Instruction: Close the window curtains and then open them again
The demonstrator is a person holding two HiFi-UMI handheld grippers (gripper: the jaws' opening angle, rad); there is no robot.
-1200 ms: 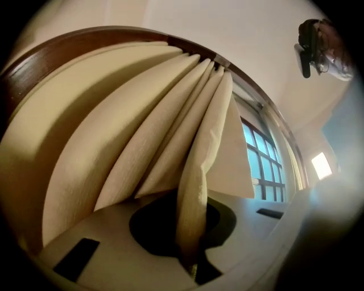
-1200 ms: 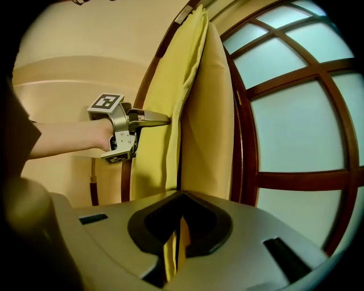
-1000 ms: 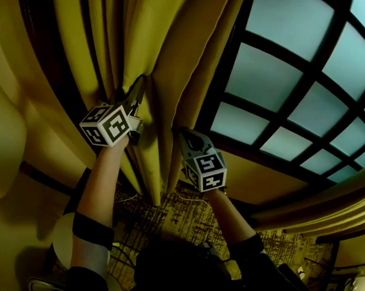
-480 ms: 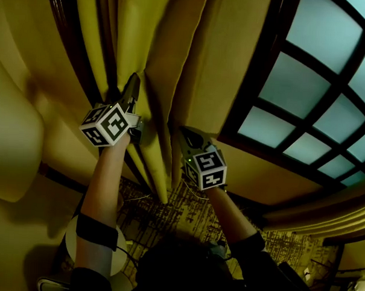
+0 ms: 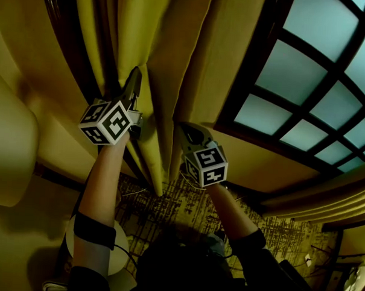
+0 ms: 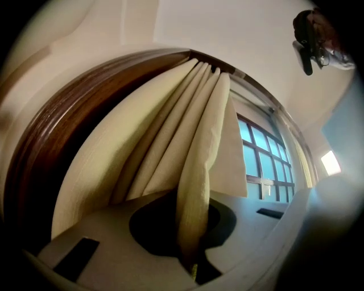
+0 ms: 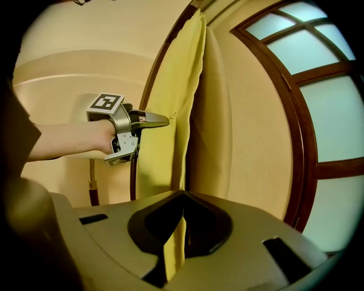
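My two forearms reach up from the lower edge of the head view, above a patterned carpet (image 5: pixel 185 211). A dark band (image 5: pixel 94 228) wraps my left forearm.

My left gripper (image 5: pixel 136 73) points up and into the cloth, with its marker cube (image 5: pixel 108 122) closest to me. Its jaws are pressed together on a fold of the yellow curtain (image 5: pixel 168 57). In the left gripper view that fold rises straight out from between the closed jaws and joins the other pleats above.

My right gripper (image 5: pixel 178 126) sits just beside the left one and lower. It is clamped on a thin edge of the same curtain. In the right gripper view the cloth is pinched where the two jaws meet, and a narrow strip of it hangs below them. The same view shows the left gripper off to the left and higher up, its tips touching a fold of the curtain.

The curtain is gathered into tight vertical pleats at the left edge of the window (image 5: pixel 306 75). A curved dark wooden moulding (image 6: pixel 62 148) runs behind the pleats on their left.

Beyond the cloth, the window's dark wooden bars divide it into a grid of pale frosted panes. These stand uncovered to the right of the bunched curtain.
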